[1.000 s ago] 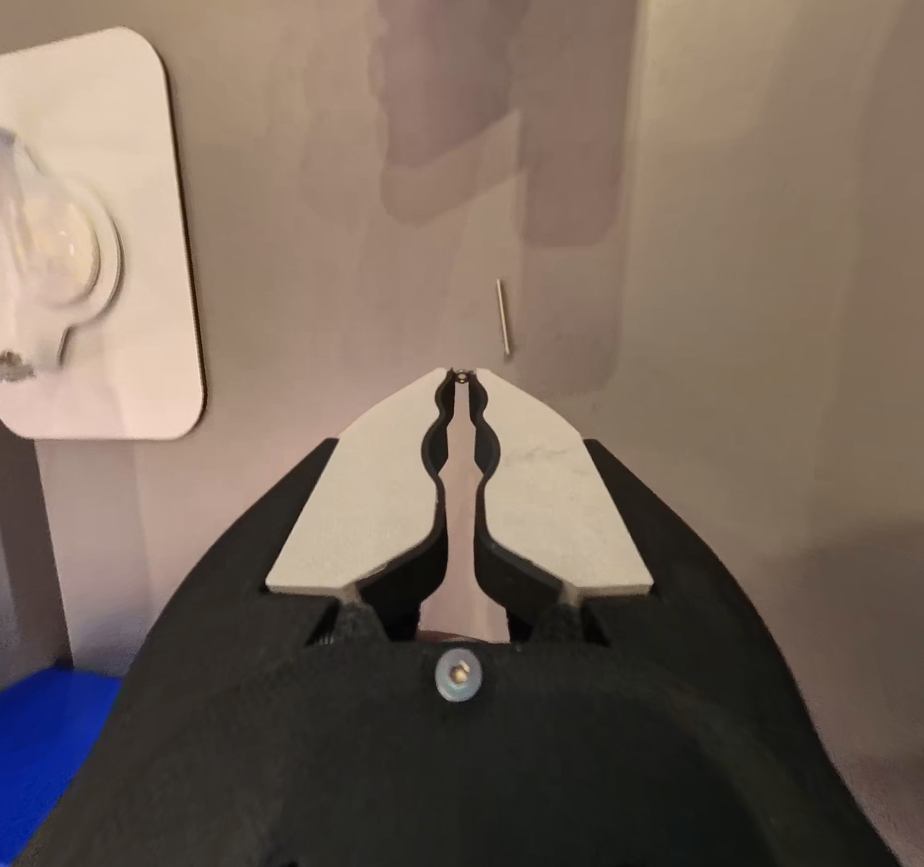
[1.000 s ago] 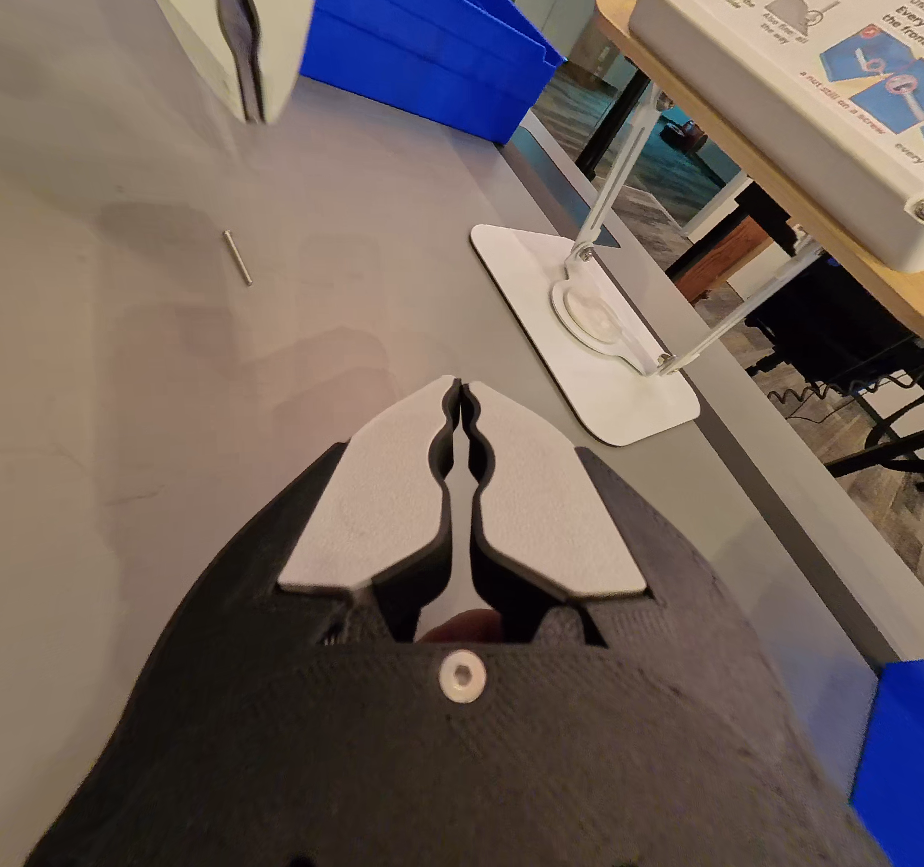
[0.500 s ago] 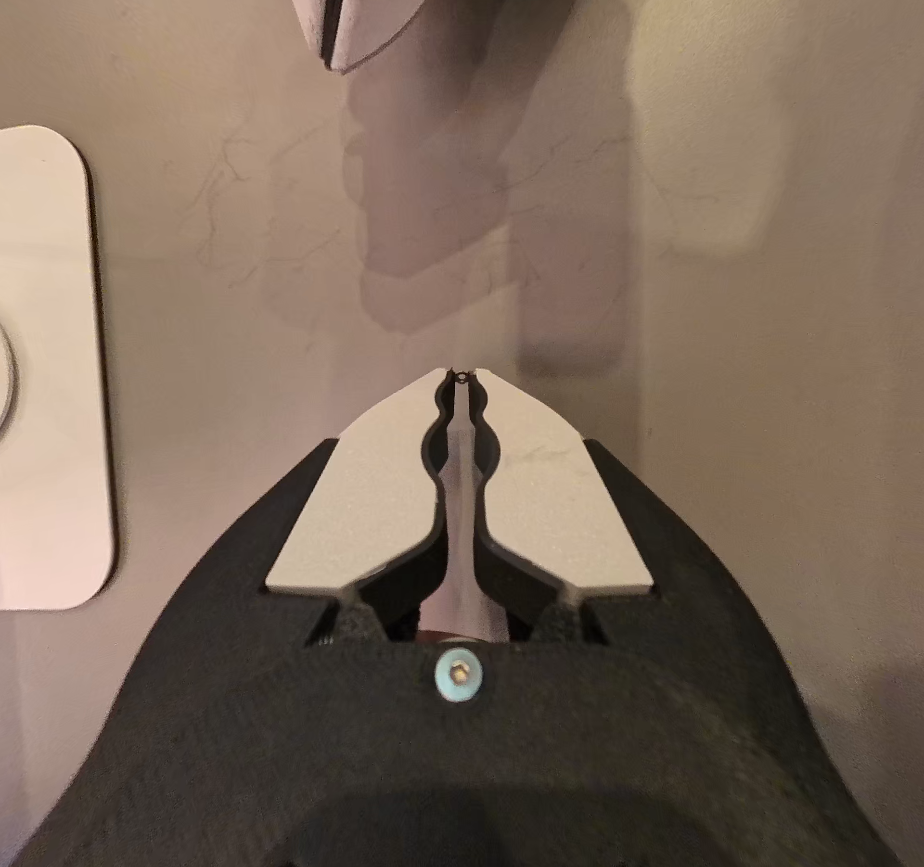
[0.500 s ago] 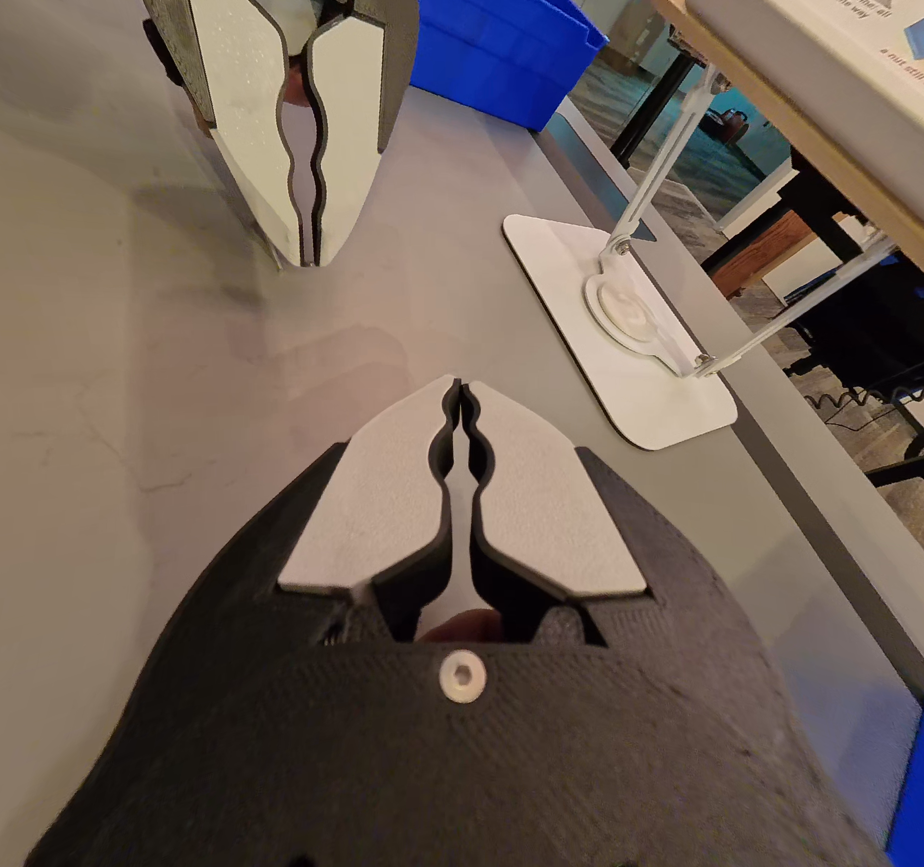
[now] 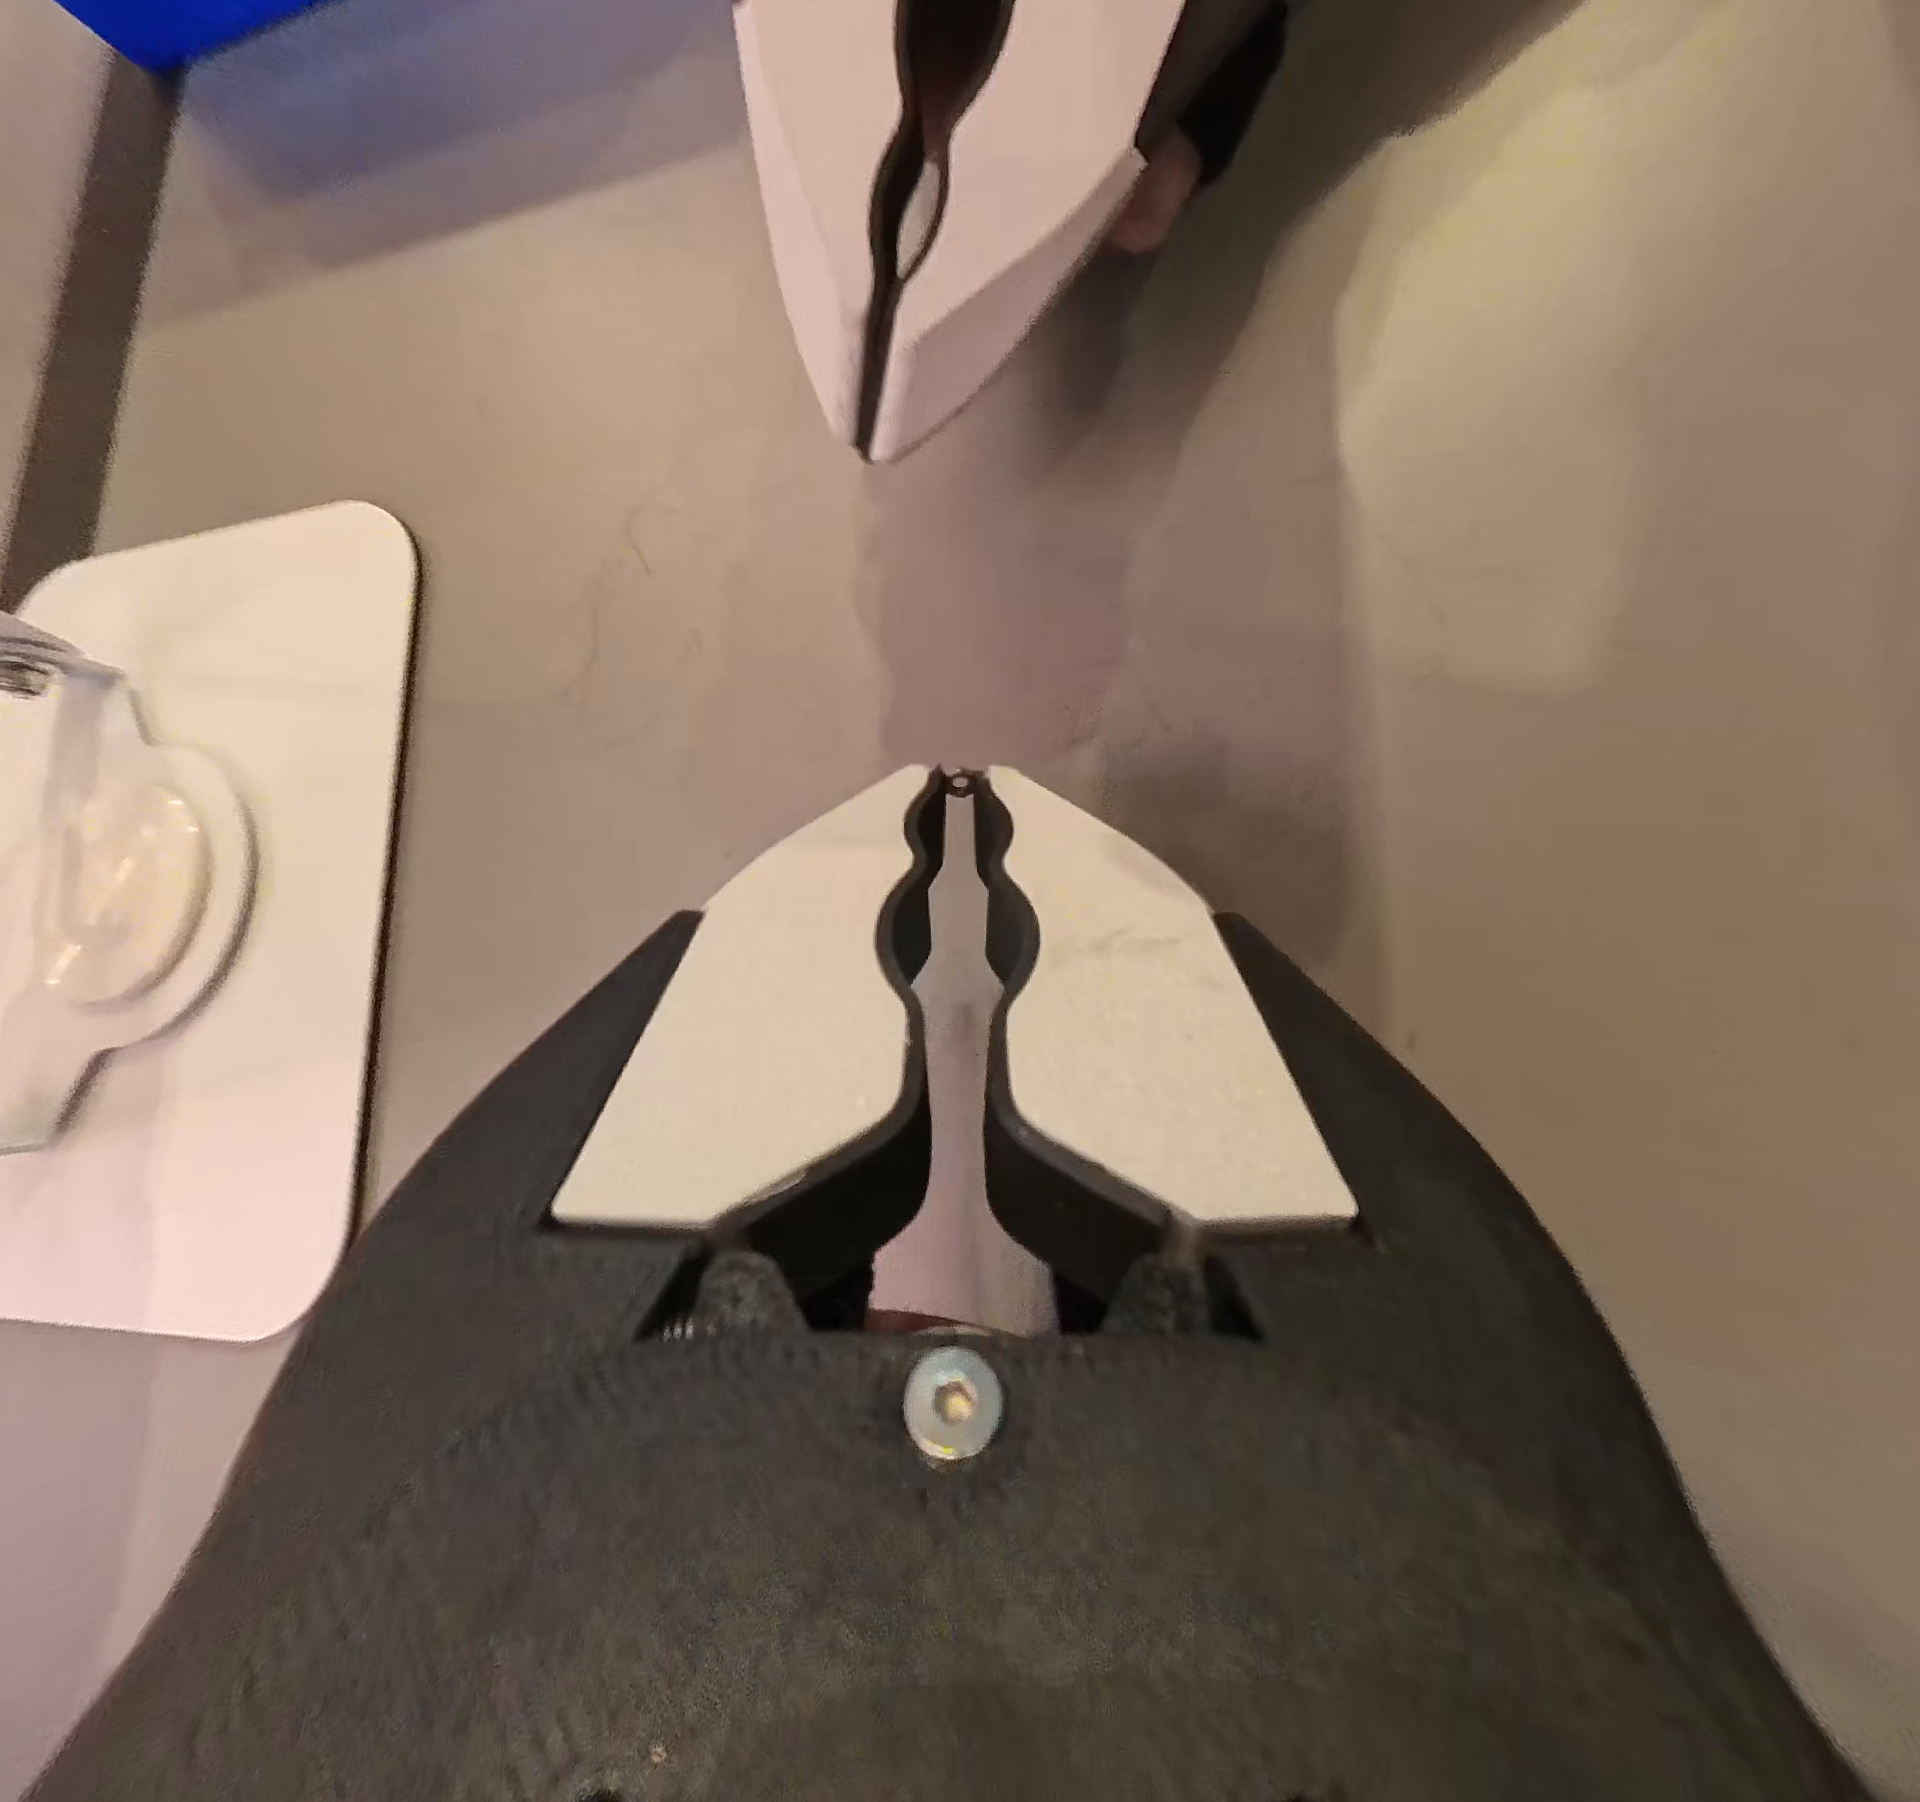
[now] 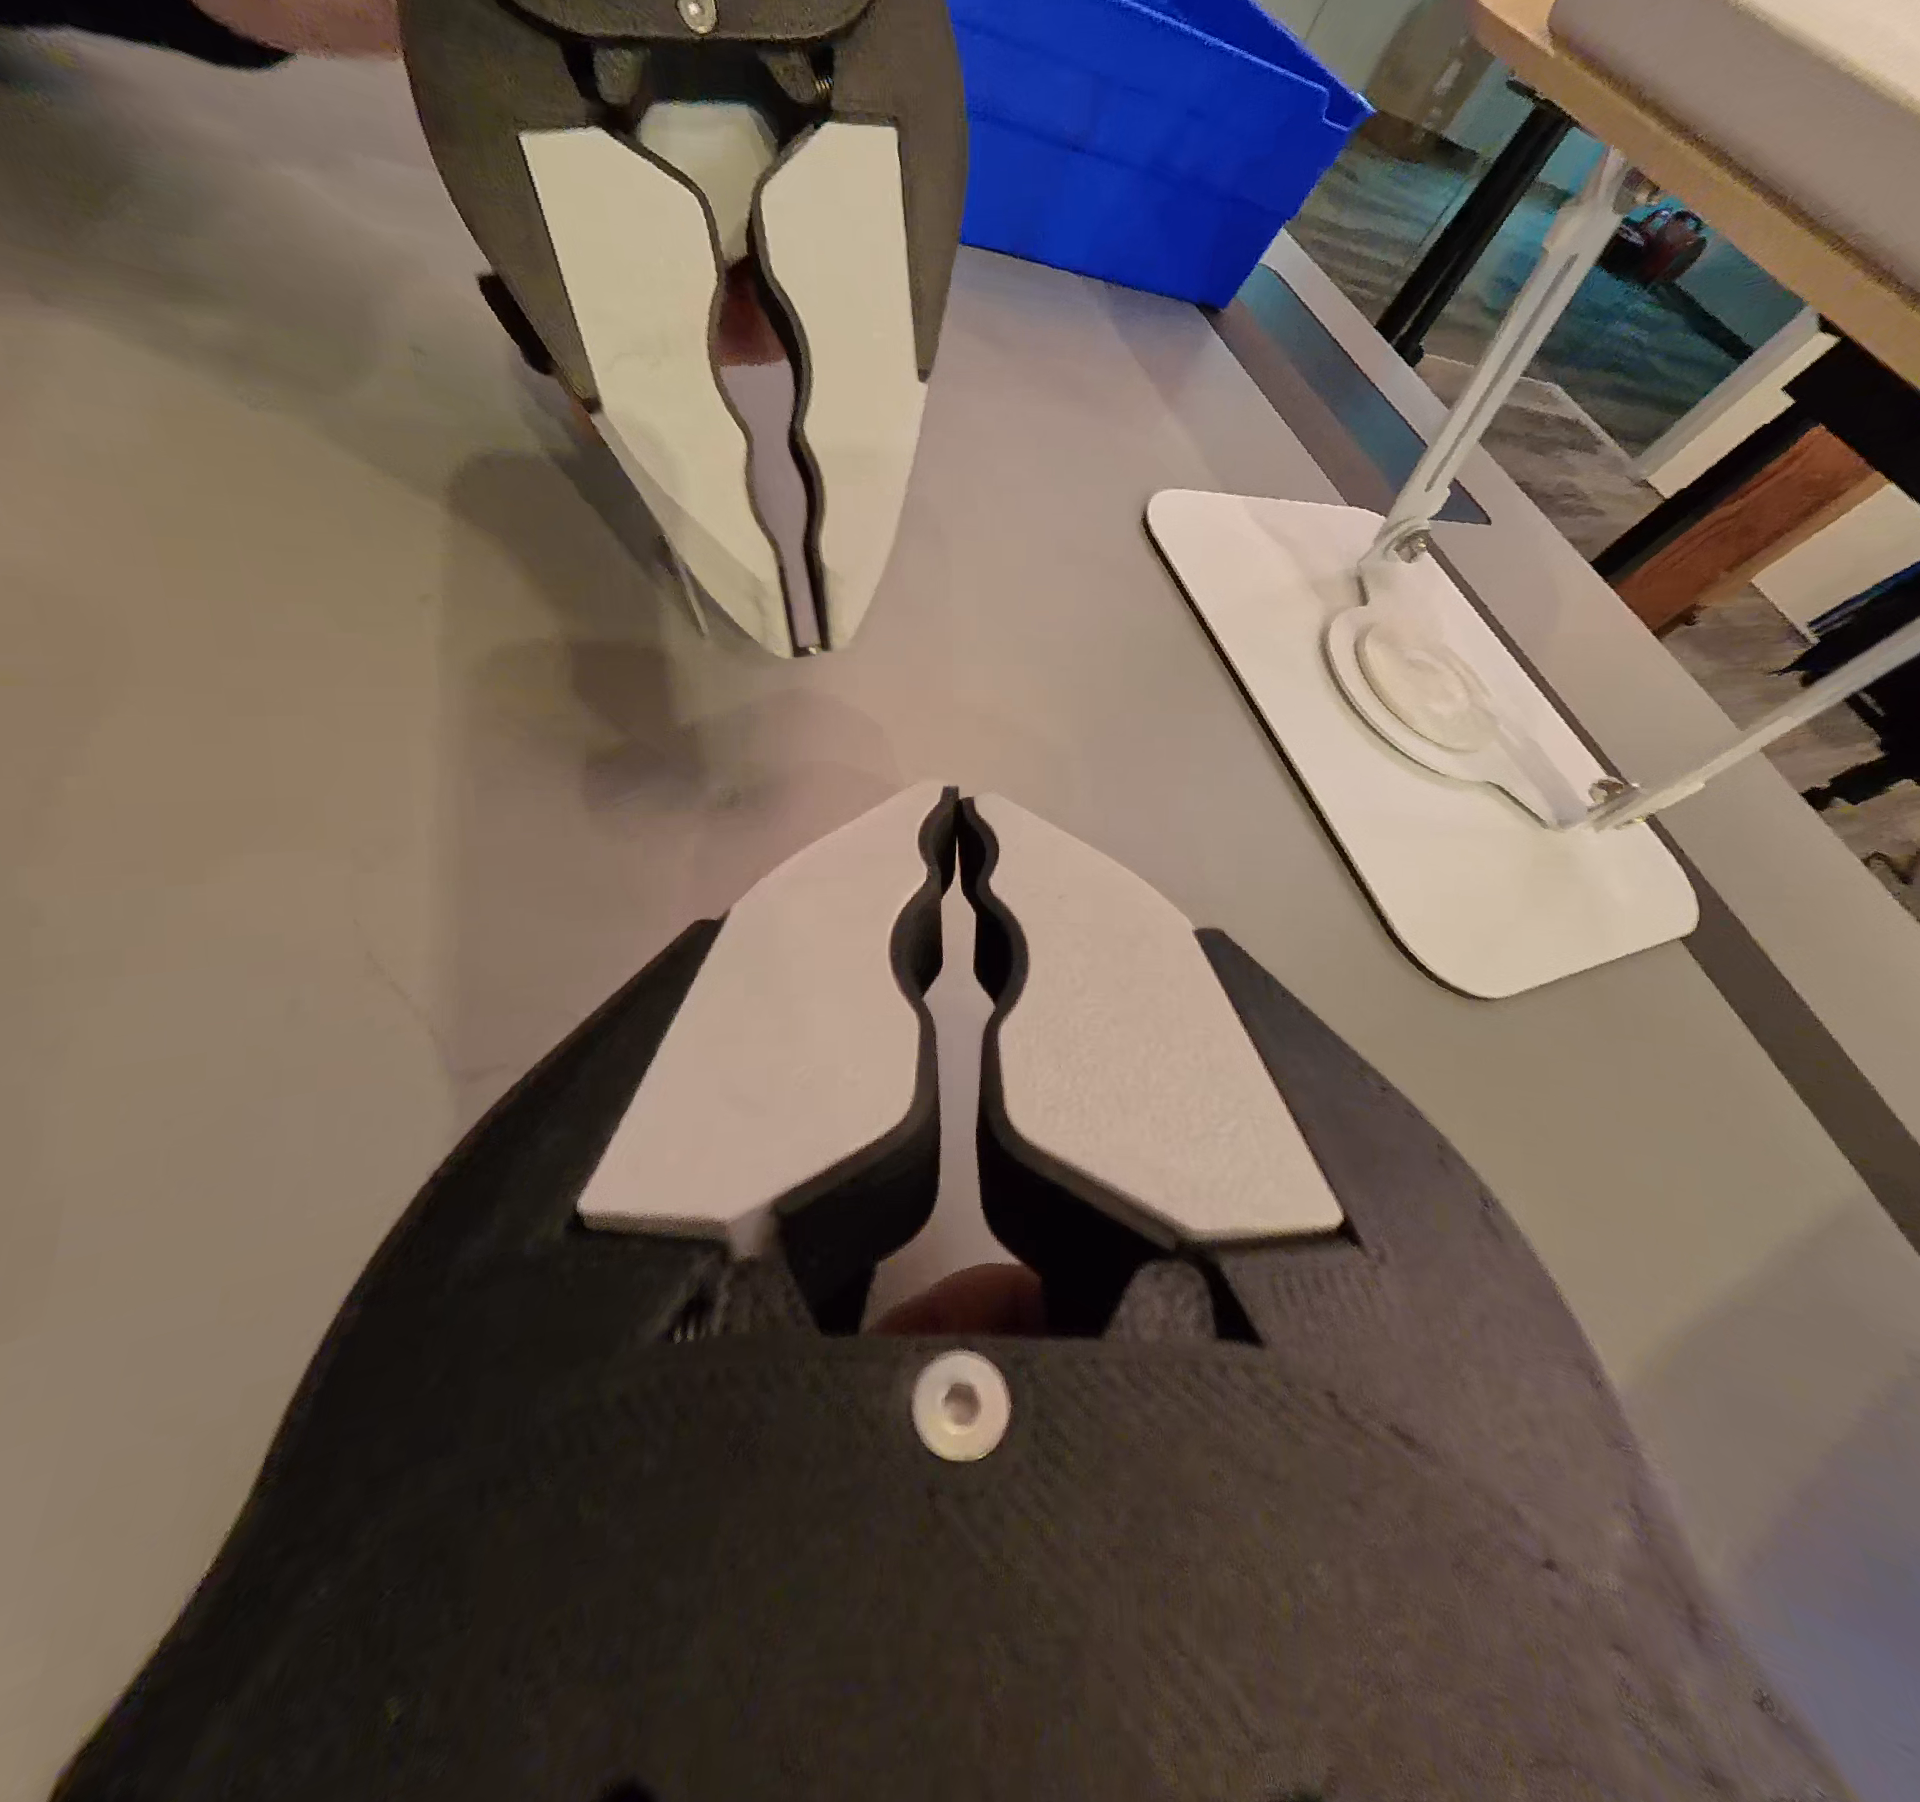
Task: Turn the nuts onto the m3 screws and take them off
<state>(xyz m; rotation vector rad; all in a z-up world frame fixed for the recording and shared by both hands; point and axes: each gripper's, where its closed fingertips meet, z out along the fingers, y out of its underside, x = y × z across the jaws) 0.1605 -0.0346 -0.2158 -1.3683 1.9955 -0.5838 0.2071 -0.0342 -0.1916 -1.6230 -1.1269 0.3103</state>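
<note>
My left gripper [image 5: 961, 778] is shut on a tiny dark nut [image 5: 962, 784] pinched at its very tips, just above the grey table [image 5: 1558, 817]. My right gripper [image 6: 954, 798] is shut, with nothing visible between its tips. The two grippers point tip to tip, a short gap apart. The right gripper shows at the top of the left wrist view [image 5: 871, 443]. The left gripper shows at the top of the right wrist view [image 6: 808, 646]. A thin metal sliver, possibly the screw [image 6: 686, 599], peeks out behind the left gripper's fingers.
A white base plate [image 6: 1455, 879] with a clear stand sits on the table's right side, near the edge; it also shows in the left wrist view [image 5: 239, 921]. Blue bins [image 6: 1101, 121] stand at the back. A wooden board carrying a grey box [image 6: 1725, 17] overhangs at the upper right. The grippers' ends are close to 6 cm from one another.
The two grippers have come together until they face tip to tip. The left wrist view has swung, and the screw lying on the table has left it. Both grippers stay shut.
</note>
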